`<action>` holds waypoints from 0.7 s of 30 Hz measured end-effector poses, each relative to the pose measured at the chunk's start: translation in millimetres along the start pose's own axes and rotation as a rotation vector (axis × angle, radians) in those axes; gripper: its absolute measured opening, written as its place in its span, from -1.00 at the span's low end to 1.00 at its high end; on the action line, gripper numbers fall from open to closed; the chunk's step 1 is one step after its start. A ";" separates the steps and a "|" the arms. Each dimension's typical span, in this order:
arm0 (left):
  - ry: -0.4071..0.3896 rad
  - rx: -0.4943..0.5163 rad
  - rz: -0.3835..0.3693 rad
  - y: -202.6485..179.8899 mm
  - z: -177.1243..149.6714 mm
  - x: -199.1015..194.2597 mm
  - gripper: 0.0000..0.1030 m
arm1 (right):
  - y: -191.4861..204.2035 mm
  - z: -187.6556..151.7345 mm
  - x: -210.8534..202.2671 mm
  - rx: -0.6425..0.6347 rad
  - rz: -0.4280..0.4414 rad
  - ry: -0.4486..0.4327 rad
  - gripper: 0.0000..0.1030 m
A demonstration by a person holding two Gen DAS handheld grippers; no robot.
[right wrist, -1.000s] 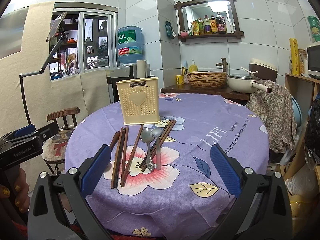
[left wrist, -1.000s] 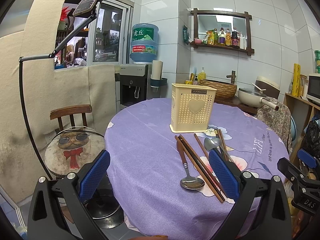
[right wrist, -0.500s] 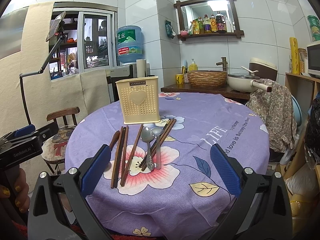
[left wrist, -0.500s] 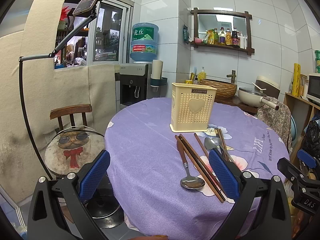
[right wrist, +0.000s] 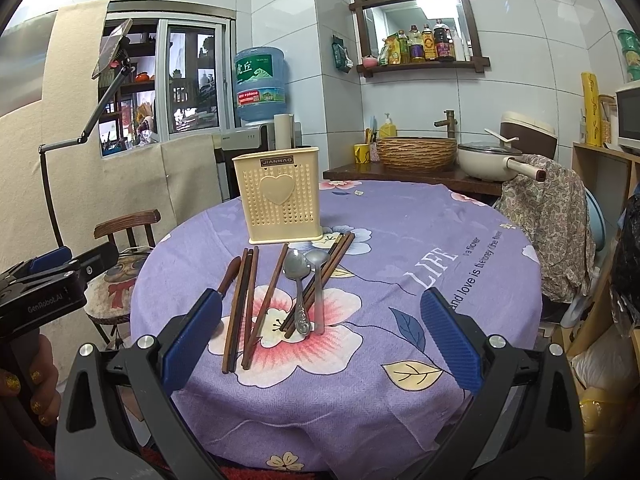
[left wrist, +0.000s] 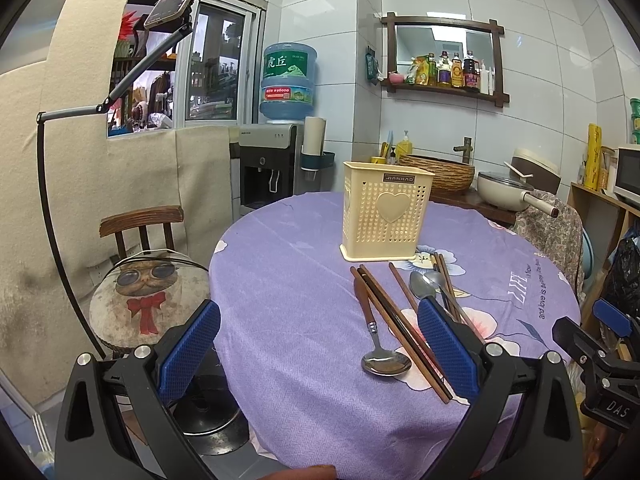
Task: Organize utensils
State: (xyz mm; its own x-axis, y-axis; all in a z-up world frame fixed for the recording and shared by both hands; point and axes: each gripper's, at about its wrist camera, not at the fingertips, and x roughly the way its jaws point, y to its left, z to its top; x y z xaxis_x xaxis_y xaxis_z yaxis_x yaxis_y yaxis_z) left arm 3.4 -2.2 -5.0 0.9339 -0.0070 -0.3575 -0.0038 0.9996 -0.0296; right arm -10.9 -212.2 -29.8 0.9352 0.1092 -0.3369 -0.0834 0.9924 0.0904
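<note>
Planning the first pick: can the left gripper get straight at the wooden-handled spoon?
Probably yes. The left gripper is open and empty, and the wooden-handled spoon lies flat ahead of it with bare cloth on its left. Dark chopsticks lie close along its right.

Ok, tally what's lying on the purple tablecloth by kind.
Spoons: 3
Chopsticks: at least 6; the overlapping ones are hard to separate
Utensil holder: 1
Total: at least 10
</note>
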 end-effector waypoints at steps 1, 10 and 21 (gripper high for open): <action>0.005 0.002 -0.001 -0.3 -0.5 1.2 0.88 | -0.1 -0.1 1.4 0.000 0.000 0.005 0.91; 0.116 0.011 -0.011 4.0 -4.6 32.0 0.88 | -11.5 6.6 37.4 -0.027 -0.014 0.075 0.91; 0.235 -0.029 0.034 22.1 9.5 83.3 0.88 | -30.3 19.1 98.8 0.035 0.017 0.200 0.91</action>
State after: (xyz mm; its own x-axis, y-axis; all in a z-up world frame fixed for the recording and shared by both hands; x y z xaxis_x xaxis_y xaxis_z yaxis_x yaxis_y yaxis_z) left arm 84.5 19.6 -26.6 0.8242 0.0165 -0.5661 -0.0470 0.9981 -0.0392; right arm 90.6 -232.5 -47.9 0.8463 0.1381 -0.5144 -0.0827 0.9882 0.1292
